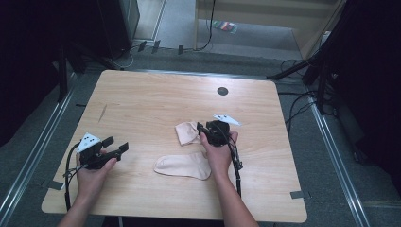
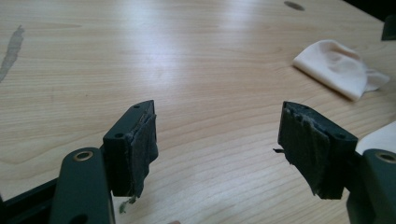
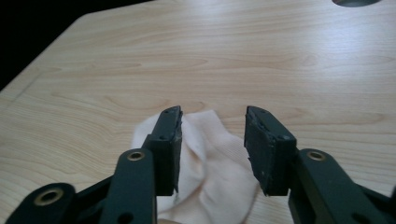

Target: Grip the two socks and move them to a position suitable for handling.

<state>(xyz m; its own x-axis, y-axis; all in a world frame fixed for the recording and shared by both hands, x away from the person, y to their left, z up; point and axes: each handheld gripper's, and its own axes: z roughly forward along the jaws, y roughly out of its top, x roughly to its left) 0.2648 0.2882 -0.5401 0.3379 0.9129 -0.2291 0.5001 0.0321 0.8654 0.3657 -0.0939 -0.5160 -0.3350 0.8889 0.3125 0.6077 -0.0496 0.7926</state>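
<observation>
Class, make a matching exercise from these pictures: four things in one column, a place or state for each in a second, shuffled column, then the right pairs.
1 left gripper
2 right gripper
3 flat sock
4 dark round hole

a far part of the table
b jaws open over the crumpled sock
c jaws open over bare wood
d beside the right hand's wrist

Pairs: 1-c, 2-b, 3-d, 4-a

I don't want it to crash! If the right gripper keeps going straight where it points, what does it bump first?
Probably the crumpled cream-coloured cloth sock: it lies just below the right gripper, between its open fingers.
</observation>
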